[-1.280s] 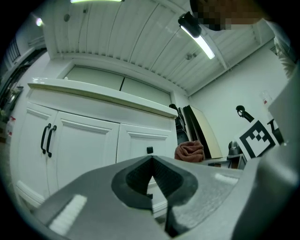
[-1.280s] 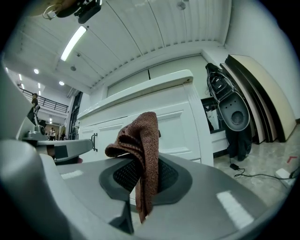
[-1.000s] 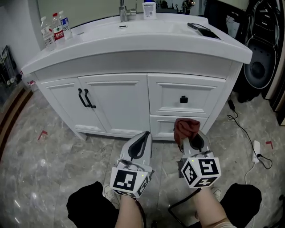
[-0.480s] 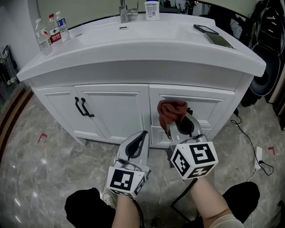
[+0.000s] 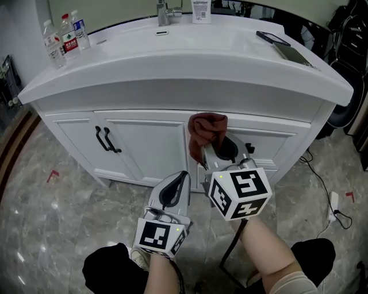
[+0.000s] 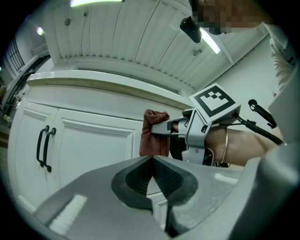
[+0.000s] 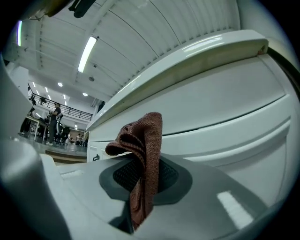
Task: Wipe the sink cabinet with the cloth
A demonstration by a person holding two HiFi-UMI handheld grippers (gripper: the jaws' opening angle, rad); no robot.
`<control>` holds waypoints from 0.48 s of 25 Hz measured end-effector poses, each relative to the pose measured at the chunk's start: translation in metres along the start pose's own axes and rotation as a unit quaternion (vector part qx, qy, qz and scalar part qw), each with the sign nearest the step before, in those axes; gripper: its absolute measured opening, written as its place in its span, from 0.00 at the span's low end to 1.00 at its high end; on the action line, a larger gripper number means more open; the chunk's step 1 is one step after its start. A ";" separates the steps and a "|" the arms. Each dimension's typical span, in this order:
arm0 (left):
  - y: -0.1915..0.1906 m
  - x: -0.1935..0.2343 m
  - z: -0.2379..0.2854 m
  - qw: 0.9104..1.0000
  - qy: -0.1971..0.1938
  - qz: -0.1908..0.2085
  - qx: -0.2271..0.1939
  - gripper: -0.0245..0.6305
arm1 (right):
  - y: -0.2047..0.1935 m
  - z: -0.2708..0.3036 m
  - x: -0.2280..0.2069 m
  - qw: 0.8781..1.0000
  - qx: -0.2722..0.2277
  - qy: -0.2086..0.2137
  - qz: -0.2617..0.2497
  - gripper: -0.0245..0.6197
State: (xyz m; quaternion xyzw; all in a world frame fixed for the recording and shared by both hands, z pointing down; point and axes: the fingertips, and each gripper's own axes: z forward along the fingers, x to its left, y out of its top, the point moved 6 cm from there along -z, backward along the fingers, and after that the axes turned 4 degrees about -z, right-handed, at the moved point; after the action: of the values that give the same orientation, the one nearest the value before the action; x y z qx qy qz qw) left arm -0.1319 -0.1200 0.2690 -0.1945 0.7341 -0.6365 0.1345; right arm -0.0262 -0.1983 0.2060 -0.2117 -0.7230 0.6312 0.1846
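Note:
A white sink cabinet with two doors and drawers stands in front of me. My right gripper is shut on a reddish-brown cloth, which bunches up against the top drawer front just under the counter edge. The same cloth hangs over the closed jaws in the right gripper view, and the cloth shows beside the cabinet in the left gripper view. My left gripper is shut and holds nothing, lower down before the cabinet doors.
Black door handles sit on the left doors. Water bottles stand on the countertop's left, a tap at the back, a phone on the right. A cable lies on the marble floor at right.
My right gripper has risen and moved left with the cloth, from the lower drawer to the top drawer front. The left gripper has barely moved.

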 end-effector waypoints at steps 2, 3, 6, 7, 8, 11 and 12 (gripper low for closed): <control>-0.002 -0.004 0.000 1.000 -0.003 -0.001 0.004 0.04 | 0.001 -0.004 -0.006 1.000 0.000 -0.005 -0.005 0.16; -0.003 -0.007 0.000 1.000 -0.006 -0.002 0.005 0.04 | 0.002 -0.008 -0.010 1.000 0.001 -0.009 -0.005 0.16; -0.001 -0.016 0.001 1.000 -0.015 -0.005 0.002 0.04 | 0.003 -0.019 -0.025 1.000 0.001 -0.021 -0.005 0.16; 0.000 -0.019 0.001 1.000 -0.019 -0.005 0.000 0.04 | 0.003 -0.024 -0.031 1.000 0.000 -0.026 -0.006 0.16; 0.001 -0.022 0.001 1.000 -0.022 -0.006 -0.002 0.04 | 0.004 -0.030 -0.037 0.999 0.000 -0.032 -0.007 0.16; 0.007 -0.032 -0.002 0.999 -0.029 -0.025 -0.014 0.04 | 0.007 -0.047 -0.057 0.999 -0.001 -0.051 -0.008 0.17; 0.009 -0.035 -0.001 0.999 -0.033 -0.034 -0.019 0.04 | 0.008 -0.052 -0.064 0.998 -0.002 -0.058 -0.007 0.17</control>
State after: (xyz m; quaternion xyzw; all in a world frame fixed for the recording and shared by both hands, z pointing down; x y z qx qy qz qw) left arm -0.1025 -0.1018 0.2586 -0.2427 0.7344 -0.6196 0.1335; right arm 0.0564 -0.1886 0.2056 -0.1704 -0.7349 0.6399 0.1464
